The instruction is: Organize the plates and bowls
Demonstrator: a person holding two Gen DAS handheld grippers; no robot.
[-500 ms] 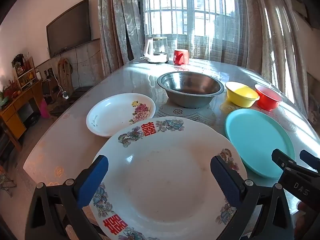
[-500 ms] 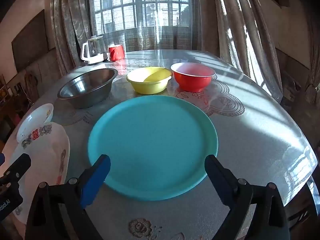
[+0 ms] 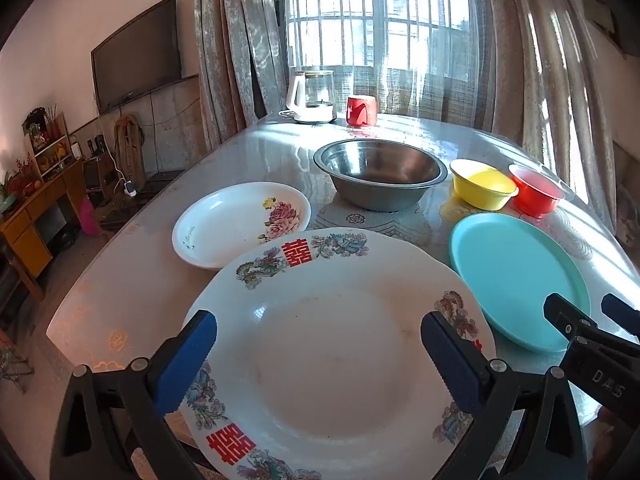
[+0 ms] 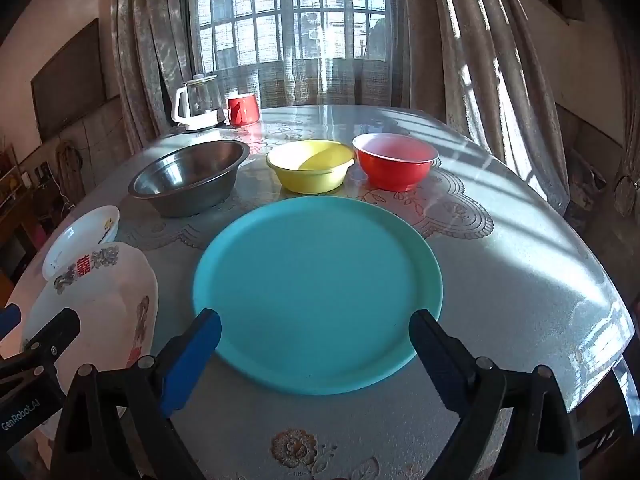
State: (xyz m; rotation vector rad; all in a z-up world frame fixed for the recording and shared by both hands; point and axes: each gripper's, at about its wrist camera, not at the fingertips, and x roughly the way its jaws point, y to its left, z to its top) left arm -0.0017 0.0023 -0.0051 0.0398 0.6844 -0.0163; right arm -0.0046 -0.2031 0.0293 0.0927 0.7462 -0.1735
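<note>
Both grippers are hanging wide open over the table (image 4: pixel 520 280), holding nothing. The left gripper (image 3: pixel 318 360) is tilting down over the big patterned plate (image 3: pixel 340 360), which is lying directly beneath and ahead of its fingers, with the small flowered plate (image 3: pixel 240 224) just beyond to the left. The right gripper (image 4: pixel 316 360) is facing the teal plate (image 4: pixel 318 292), straight ahead between its fingers. The steel bowl (image 4: pixel 188 178), yellow bowl (image 4: pixel 310 166) and red bowl (image 4: pixel 394 162) are sitting farther ahead, so each hand is nearest its own plate.

Your left gripper (image 3: pixel 319 354): no visible shift over large patterned plate (image 3: pixel 340 360). Your right gripper (image 4: pixel 316 350): no visible shift before teal plate (image 4: pixel 318 292). No dish displaced relative to either tong. Nothing changed.
</note>
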